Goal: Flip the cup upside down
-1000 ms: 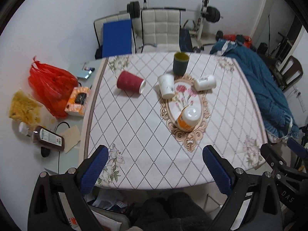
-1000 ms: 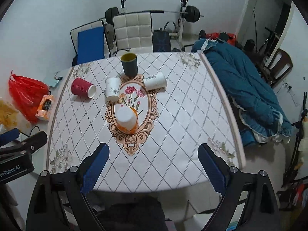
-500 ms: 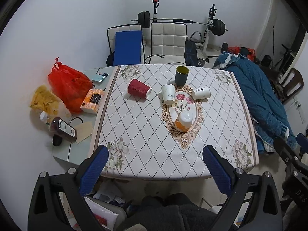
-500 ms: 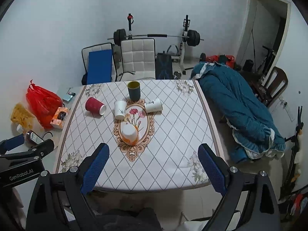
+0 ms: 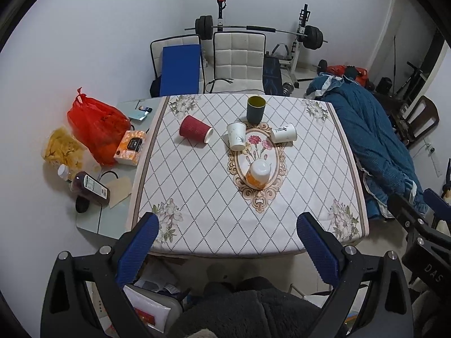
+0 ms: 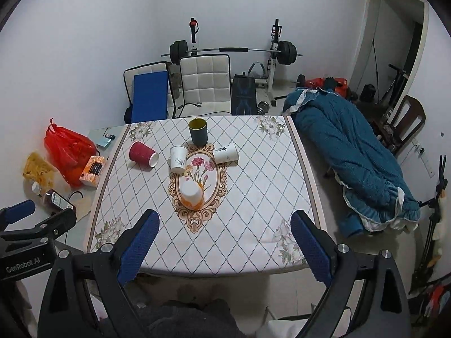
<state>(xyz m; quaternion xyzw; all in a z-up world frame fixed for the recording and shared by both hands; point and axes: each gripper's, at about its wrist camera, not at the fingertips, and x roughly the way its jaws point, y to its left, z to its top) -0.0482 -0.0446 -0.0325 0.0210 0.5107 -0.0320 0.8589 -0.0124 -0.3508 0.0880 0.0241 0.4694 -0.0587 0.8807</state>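
One orange cup (image 5: pixel 258 173) already inverted

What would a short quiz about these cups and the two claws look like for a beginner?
1. True or false: the dark cup stands upright, mouth up.
2. Which cup already sits upside down? A) red cup B) orange-and-white cup C) dark cup
3. Fill in: both the left claw and the right claw are ____ and hold nothing.

Key: 1 true; 2 B; 3 open. The red cup lies on its side on the table.
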